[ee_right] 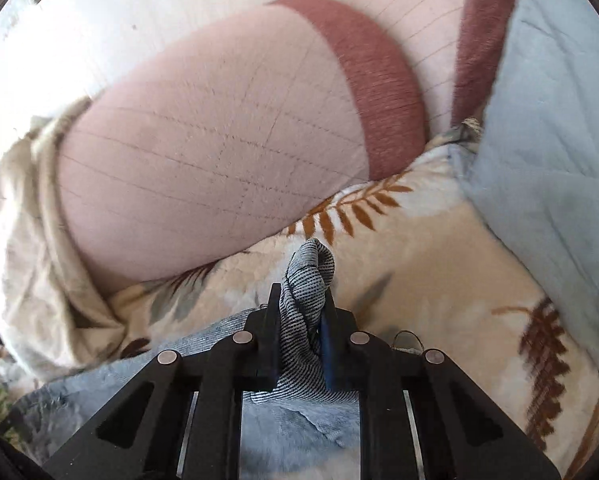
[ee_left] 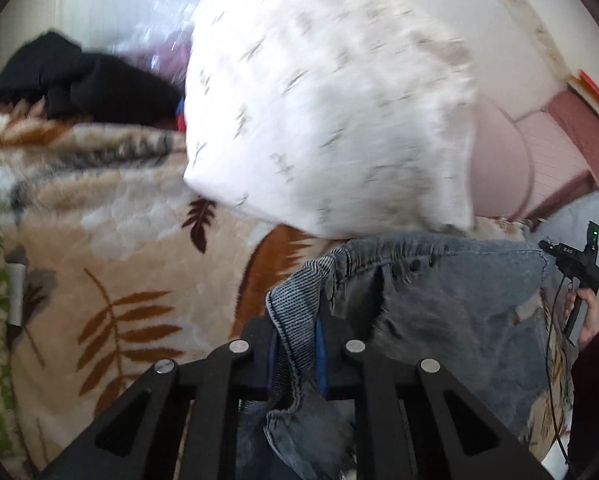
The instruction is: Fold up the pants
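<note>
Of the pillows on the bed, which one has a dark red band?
The pink pillow, with fine stitched lines, has the dark red band at its end. The white pillow in the left wrist view has only small grey marks.

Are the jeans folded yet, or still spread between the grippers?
Not folded: the jeans are stretched along the waistband, the left gripper and right gripper each shut on one end, above the leaf-print blanket.

Home bedroom: leaf-print fleece blanket (ee_left: 99, 248) on bed, white pillow (ee_left: 323, 120), pink bolster (ee_right: 219, 140).
</note>
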